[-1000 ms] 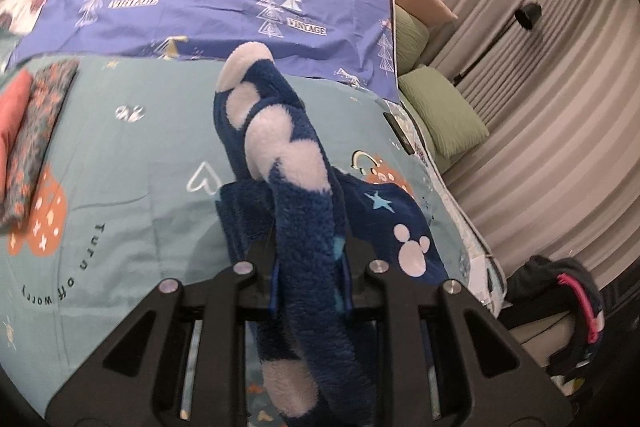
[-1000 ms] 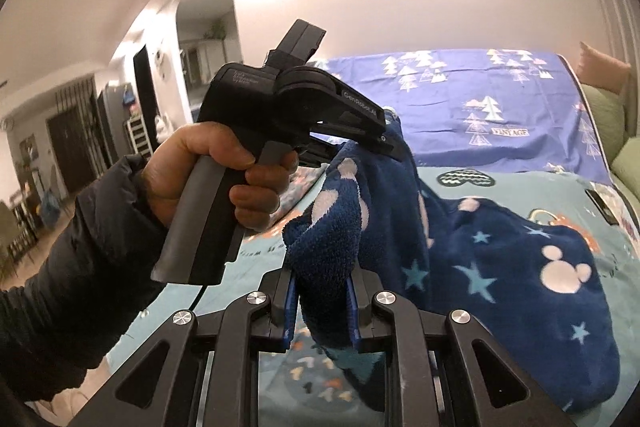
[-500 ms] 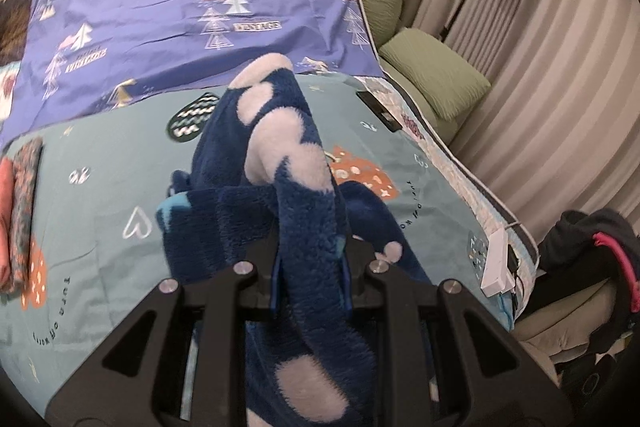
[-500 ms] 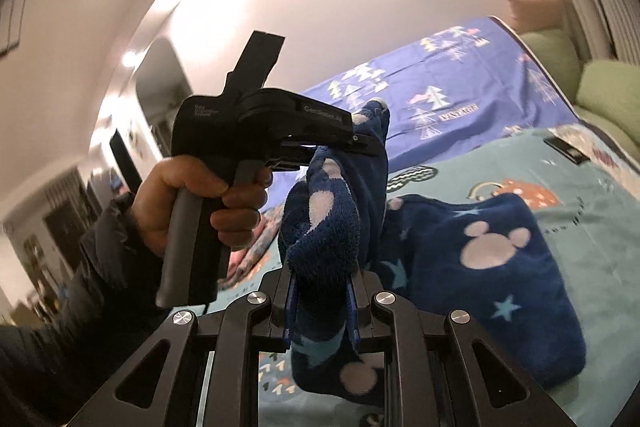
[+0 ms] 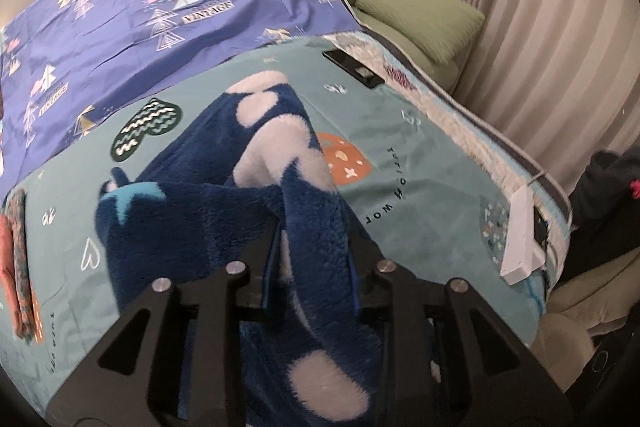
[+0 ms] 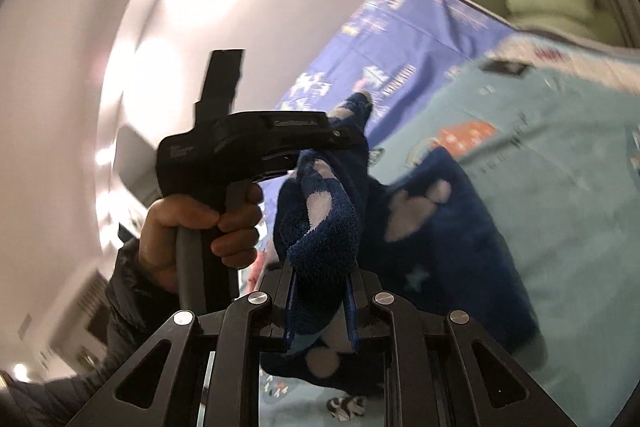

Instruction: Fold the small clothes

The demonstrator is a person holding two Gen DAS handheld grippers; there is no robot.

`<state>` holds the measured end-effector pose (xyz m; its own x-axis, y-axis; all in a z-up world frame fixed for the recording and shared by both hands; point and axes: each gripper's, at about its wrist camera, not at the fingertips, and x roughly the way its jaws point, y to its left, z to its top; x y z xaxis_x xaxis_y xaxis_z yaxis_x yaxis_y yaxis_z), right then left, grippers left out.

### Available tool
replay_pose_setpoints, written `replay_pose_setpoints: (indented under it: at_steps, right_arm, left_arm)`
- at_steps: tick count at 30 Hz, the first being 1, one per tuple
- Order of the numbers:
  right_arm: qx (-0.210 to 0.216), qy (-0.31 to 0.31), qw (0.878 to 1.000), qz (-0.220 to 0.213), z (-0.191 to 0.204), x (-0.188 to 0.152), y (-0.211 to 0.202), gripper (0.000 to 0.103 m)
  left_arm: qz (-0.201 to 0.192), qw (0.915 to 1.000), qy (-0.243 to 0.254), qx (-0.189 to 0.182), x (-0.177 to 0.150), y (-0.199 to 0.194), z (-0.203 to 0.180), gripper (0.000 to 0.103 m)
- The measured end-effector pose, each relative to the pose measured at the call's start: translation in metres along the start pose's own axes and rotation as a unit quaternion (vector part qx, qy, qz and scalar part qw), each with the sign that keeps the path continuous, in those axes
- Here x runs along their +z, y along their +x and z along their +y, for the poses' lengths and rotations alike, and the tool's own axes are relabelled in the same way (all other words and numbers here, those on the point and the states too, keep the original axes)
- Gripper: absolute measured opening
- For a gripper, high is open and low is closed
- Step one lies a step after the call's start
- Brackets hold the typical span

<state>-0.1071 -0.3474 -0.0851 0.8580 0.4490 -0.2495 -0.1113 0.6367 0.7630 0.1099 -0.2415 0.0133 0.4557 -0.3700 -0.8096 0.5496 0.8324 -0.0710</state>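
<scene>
A fuzzy navy garment (image 5: 208, 211) with white mouse shapes and light blue stars is lifted over the teal bedspread (image 5: 420, 187). My left gripper (image 5: 312, 243) is shut on one bunched edge of it. My right gripper (image 6: 320, 291) is shut on another bunched edge (image 6: 324, 223). The rest of the garment (image 6: 452, 235) hangs down onto the bed. In the right wrist view the left gripper (image 6: 256, 147) shows close by, held in a hand, with the fabric between the two.
A purple tree-print sheet (image 5: 160, 7) covers the far bed. Folded red patterned clothes (image 5: 18, 251) lie at the left. A black phone (image 5: 352, 69) and a white power strip (image 5: 520, 239) lie near the right edge. Green cushions (image 5: 420, 15) and curtains stand beyond.
Both grippers have lifted the garment higher and swung right, staying shut on it. The right wrist view has tilted and blurred with the motion.
</scene>
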Motion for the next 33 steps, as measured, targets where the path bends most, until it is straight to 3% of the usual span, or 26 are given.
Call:
replay_pose_setpoints:
  at_steps: [5, 10, 14, 19, 22, 24, 27, 29, 31, 33]
  right_arm:
    - [-0.025, 0.048, 0.998, 0.010, -0.030, -0.006, -0.005, 0.017]
    - [-0.036, 0.070, 0.997, 0.020, -0.047, -0.010, -0.005, 0.017]
    - [-0.039, 0.068, 0.997, 0.020, -0.051, -0.011, -0.009, 0.017]
    - [-0.049, 0.069, 0.996, 0.020, -0.053, -0.015, -0.013, 0.017]
    - [-0.060, 0.074, 0.995, 0.025, -0.061, -0.020, -0.015, 0.017]
    - [-0.065, 0.082, 0.994, 0.036, -0.068, -0.024, -0.012, 0.018]
    - [-0.069, 0.091, 0.993, 0.043, -0.075, -0.024, -0.019, 0.024]
    - [-0.102, 0.065, 0.992, 0.025, -0.068, -0.017, -0.035, 0.030]
    - [-0.144, 0.028, 0.989, -0.005, -0.055, -0.009, -0.050, 0.030]
    - [-0.152, -0.013, 0.988, -0.032, -0.037, 0.002, -0.062, 0.030]
  left_arm:
    - [0.007, 0.9995, 0.004, -0.031, 0.001, 0.016, -0.015, 0.036]
    - [-0.039, 0.9970, 0.019, -0.064, 0.002, -0.015, -0.021, 0.036]
    - [-0.085, 0.9945, 0.056, -0.025, -0.011, -0.051, -0.017, 0.036]
    - [-0.081, 0.9933, 0.077, 0.027, -0.053, -0.061, 0.006, 0.036]
    - [-0.066, 0.9945, 0.071, 0.039, -0.077, -0.049, 0.018, 0.026]
    - [-0.051, 0.9941, 0.086, 0.041, -0.091, -0.032, 0.014, 0.026]
    - [-0.056, 0.9834, 0.140, 0.101, -0.109, -0.006, -0.004, 0.023]
    - [-0.060, 0.9854, 0.126, 0.098, -0.110, 0.003, -0.007, 0.023]
    - [-0.061, 0.9848, 0.132, 0.096, -0.107, 0.004, -0.010, 0.023]
    - [-0.060, 0.9850, 0.134, 0.090, -0.105, 0.004, -0.011, 0.023]
